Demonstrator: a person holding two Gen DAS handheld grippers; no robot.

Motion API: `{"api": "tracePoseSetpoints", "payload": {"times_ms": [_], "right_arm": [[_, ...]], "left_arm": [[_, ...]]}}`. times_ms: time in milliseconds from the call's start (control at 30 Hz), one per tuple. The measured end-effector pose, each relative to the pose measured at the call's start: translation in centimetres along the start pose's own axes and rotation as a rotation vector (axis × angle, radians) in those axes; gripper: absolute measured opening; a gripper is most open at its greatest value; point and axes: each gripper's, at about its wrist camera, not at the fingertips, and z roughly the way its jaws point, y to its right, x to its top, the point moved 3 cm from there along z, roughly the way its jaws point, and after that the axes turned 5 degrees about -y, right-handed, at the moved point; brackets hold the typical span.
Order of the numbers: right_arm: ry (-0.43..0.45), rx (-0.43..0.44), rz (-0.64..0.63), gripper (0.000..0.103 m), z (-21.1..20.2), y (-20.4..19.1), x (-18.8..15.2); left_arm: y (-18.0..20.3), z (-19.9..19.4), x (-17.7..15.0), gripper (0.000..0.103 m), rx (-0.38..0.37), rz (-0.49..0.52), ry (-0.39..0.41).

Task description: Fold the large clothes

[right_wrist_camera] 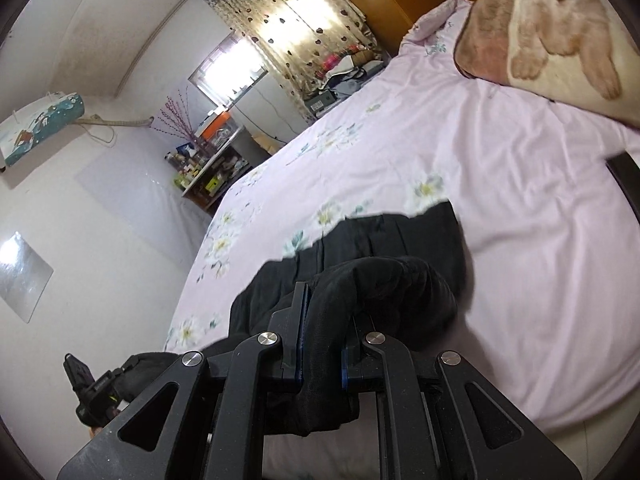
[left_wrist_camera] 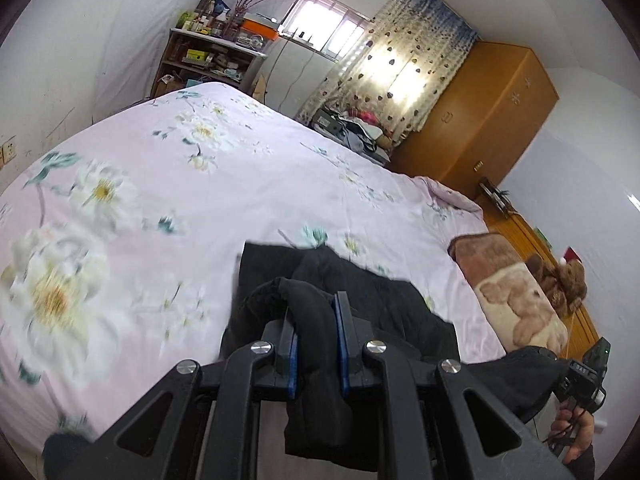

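A black garment [left_wrist_camera: 372, 304] lies partly on the near edge of a bed with a pink floral sheet [left_wrist_camera: 240, 184]. My left gripper [left_wrist_camera: 316, 320] is shut on a bunched edge of the black garment and holds it up off the bed. In the right wrist view the same black garment [right_wrist_camera: 400, 236] spreads over the pink sheet [right_wrist_camera: 500, 200]. My right gripper [right_wrist_camera: 324, 320] is shut on another bunched edge of it. The other hand-held gripper [left_wrist_camera: 588, 372] shows at the lower right of the left wrist view.
A brown teddy-bear blanket [left_wrist_camera: 508, 292] lies at the head of the bed. A wooden wardrobe [left_wrist_camera: 488, 108] and a curtained window [left_wrist_camera: 400, 68] stand beyond the bed. A cluttered shelf [left_wrist_camera: 204, 56] stands at the far corner. A pile of things [left_wrist_camera: 352, 128] sits beside the far bed edge.
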Motion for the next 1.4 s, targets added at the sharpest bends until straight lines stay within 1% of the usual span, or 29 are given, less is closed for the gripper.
{"api": "tracePoseSetpoints", "payload": {"times_ms": [167, 267, 367, 467, 533, 600, 667, 767, 833, 867, 900, 933, 967, 1033, 1067, 1100, 1133, 1167, 1200, 1267, 1333, 1400], "right_arm": [[-0.020, -0.050, 0.007, 0.012, 5.0, 0.4, 4.6], [-0.047, -0.077, 0.035, 0.013, 8.3, 1.3, 6.7], [-0.102, -0.119, 0.073, 0.014, 13.0, 3.3, 8.6], [-0.167, -0.168, 0.108, 0.015, 17.6, 5.4, 9.6], [-0.196, -0.185, 0.135, 0.018, 19.8, 6.6, 9.7], [-0.225, -0.191, 0.175, 0.020, 22.1, 8.0, 9.8], [-0.244, -0.191, 0.210, 0.021, 23.6, 9.1, 9.7], [-0.253, -0.178, 0.241, 0.023, 24.0, 9.7, 9.6], [-0.243, -0.146, 0.246, 0.027, 23.0, 9.3, 10.0], [-0.230, -0.120, 0.245, 0.033, 22.3, 9.1, 10.3], [-0.212, -0.084, 0.246, 0.045, 21.4, 8.7, 10.7], [-0.194, -0.050, 0.251, 0.053, 20.8, 8.2, 10.9], [-0.164, -0.016, 0.253, 0.062, 19.7, 7.9, 11.2], [-0.126, -0.005, 0.243, 0.065, 18.5, 7.1, 11.7], [-0.104, -0.014, 0.222, 0.066, 17.8, 6.6, 11.9], [-0.088, -0.034, 0.204, 0.066, 17.4, 6.1, 12.1], [-0.066, -0.058, 0.175, 0.066, 16.8, 5.7, 12.2], [-0.042, -0.077, 0.143, 0.066, 16.2, 5.0, 12.2], [-0.020, -0.097, 0.112, 0.066, 15.5, 4.2, 12.0], [0.003, -0.114, 0.043, 0.066, 14.7, 2.5, 11.4], [0.006, -0.136, -0.065, 0.066, 14.7, 0.3, 10.0], [-0.020, -0.183, -0.178, 0.066, 15.9, -1.6, 7.7]], "left_arm": [[-0.1, 5.9, 4.1, 0.016, 0.030, -0.019, -0.030], [-0.7, 10.5, 6.3, 0.016, 0.059, -0.031, -0.073], [-1.7, 15.5, 7.6, 0.016, 0.092, -0.047, -0.130], [-3.1, 20.5, 7.8, 0.016, 0.131, -0.071, -0.196], [-4.0, 23.5, 7.3, 0.018, 0.154, -0.082, -0.239], [-4.7, 25.5, 6.8, 0.021, 0.168, -0.101, -0.270], [-4.9, 26.7, 6.6, 0.022, 0.163, -0.118, -0.280], [-4.6, 26.7, 6.9, 0.024, 0.139, -0.117, -0.298], [-4.5, 26.1, 7.6, 0.031, 0.111, -0.117, -0.320], [-4.4, 25.6, 8.0, 0.033, 0.087, -0.124, -0.322], [-4.4, 25.0, 8.4, 0.040, 0.054, -0.134, -0.315], [-4.3, 24.4, 8.8, 0.047, 0.026, -0.145, -0.307], [-4.2, 23.7, 9.2, 0.050, -0.001, -0.161, -0.297], [-4.2, 22.6, 9.8, 0.063, -0.031, -0.199, -0.268], [-4.1, 21.7, 10.2, 0.068, -0.020, -0.211, -0.228], [-4.0, 20.9, 10.7, 0.074, 0.006, -0.206, -0.180], [-4.0, 20.1, 11.1, 0.077, 0.026, -0.198, -0.139], [-3.8, 19.1, 11.5, 0.077, 0.029, -0.199, -0.109], [-3.7, 18.5, 11.7, 0.077, 0.025, -0.199, -0.096], [-2.7, 17.3, 11.5, 0.077, 0.030, -0.161, -0.074], [-0.6, 17.1, 10.4, 0.078, 0.032, -0.066, -0.079], [2.0, 18.0, 8.1, 0.078, 0.016, 0.042, -0.115]]}}
